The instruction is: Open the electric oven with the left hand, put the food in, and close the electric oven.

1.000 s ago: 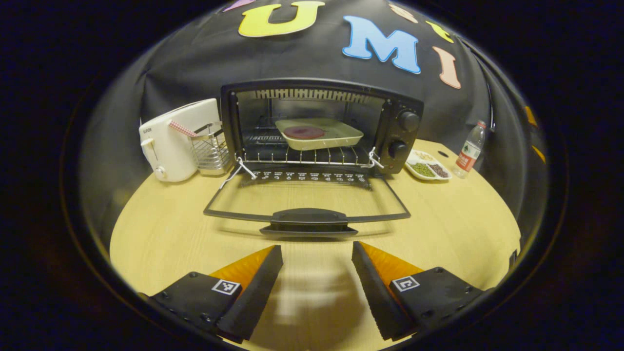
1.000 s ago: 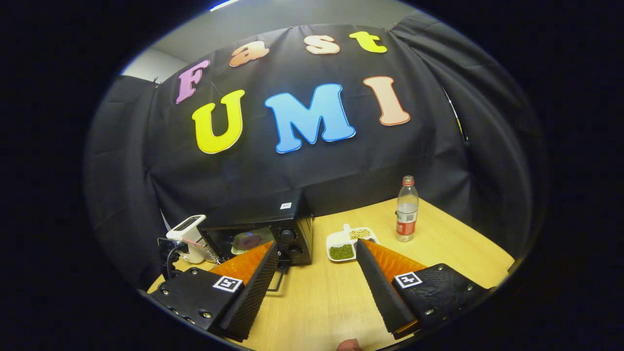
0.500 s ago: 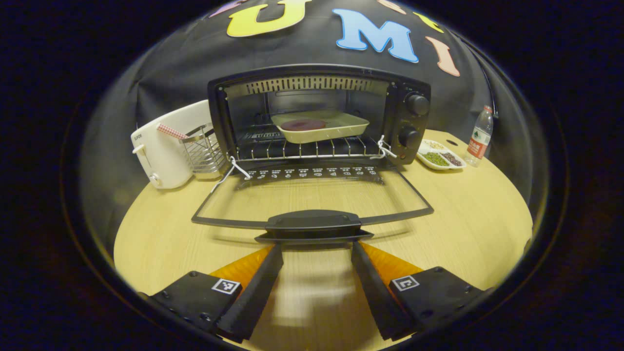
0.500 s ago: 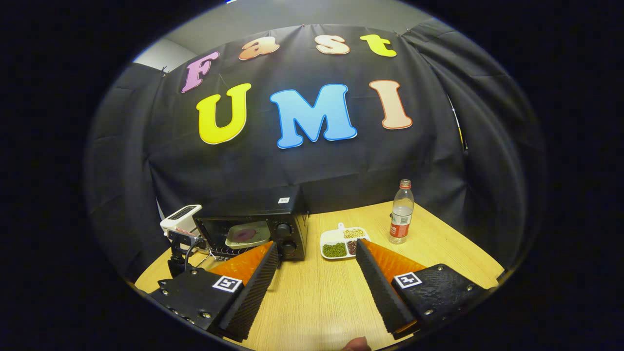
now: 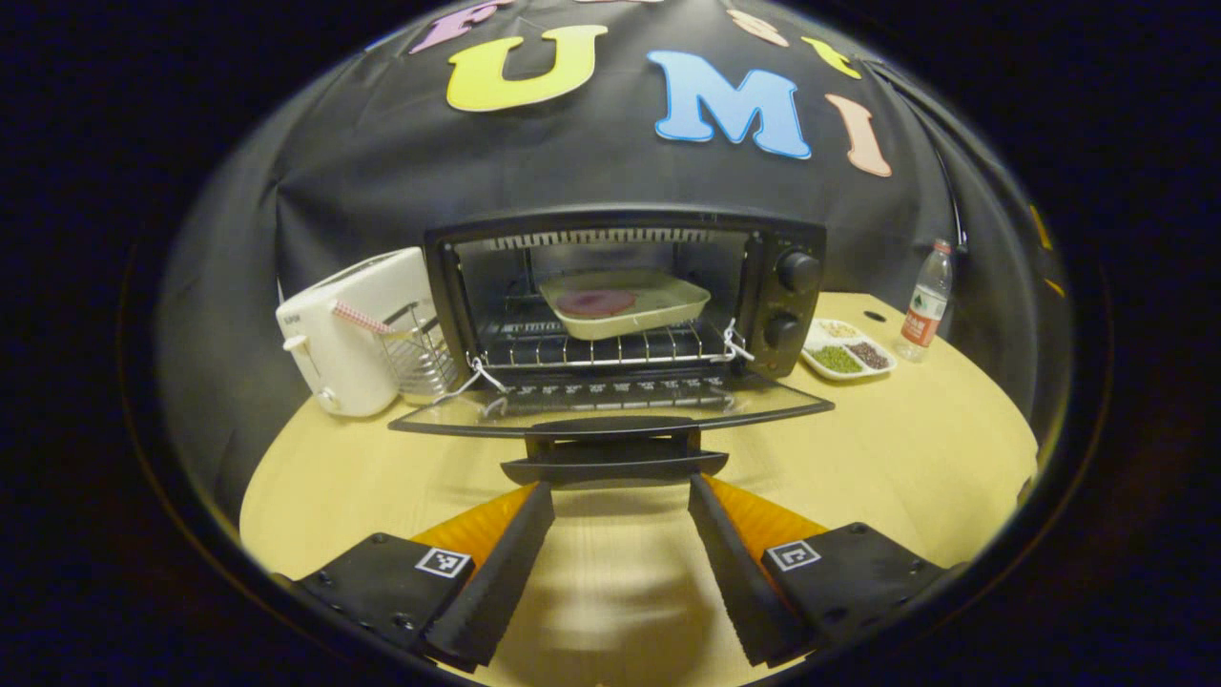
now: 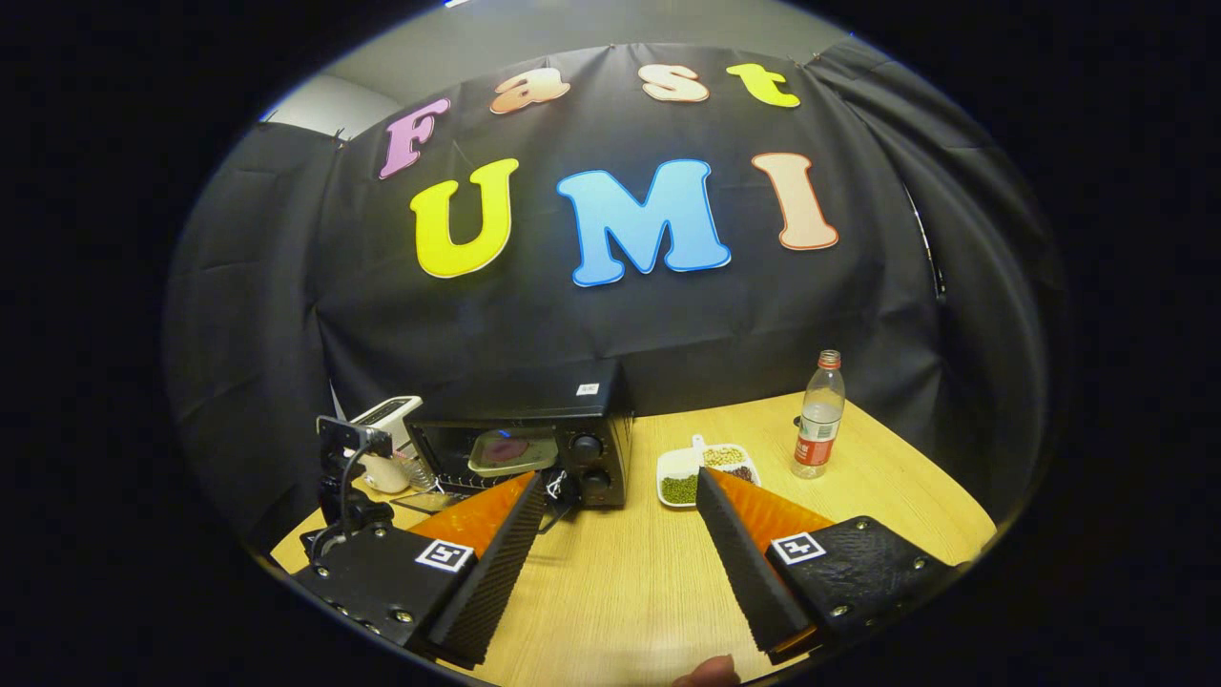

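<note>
The black electric oven (image 5: 792,239) stands open at the back of the wooden table. On its wire rack sits a pale tray (image 5: 649,310) holding a round dark-red piece of food (image 5: 596,302). The glass door (image 5: 610,405) hangs about level, seen edge-on. My left gripper (image 5: 618,485) is open, its fingertips right under the door's black handle (image 5: 615,460), one on each side. Whether they touch it I cannot tell. My right gripper (image 6: 620,482) is open and holds nothing, above the table in front of and to the right of the oven (image 6: 534,391).
A white toaster (image 5: 343,329) and a wire basket (image 5: 420,348) stand left of the oven. To its right are a divided dish of beans (image 5: 844,348) and a plastic bottle (image 5: 925,301). A fingertip (image 6: 711,673) shows at the bottom of the right gripper view.
My left gripper has moved forward to the door handle. The door has swung up from hanging low to about level. The right gripper has shifted only slightly.
</note>
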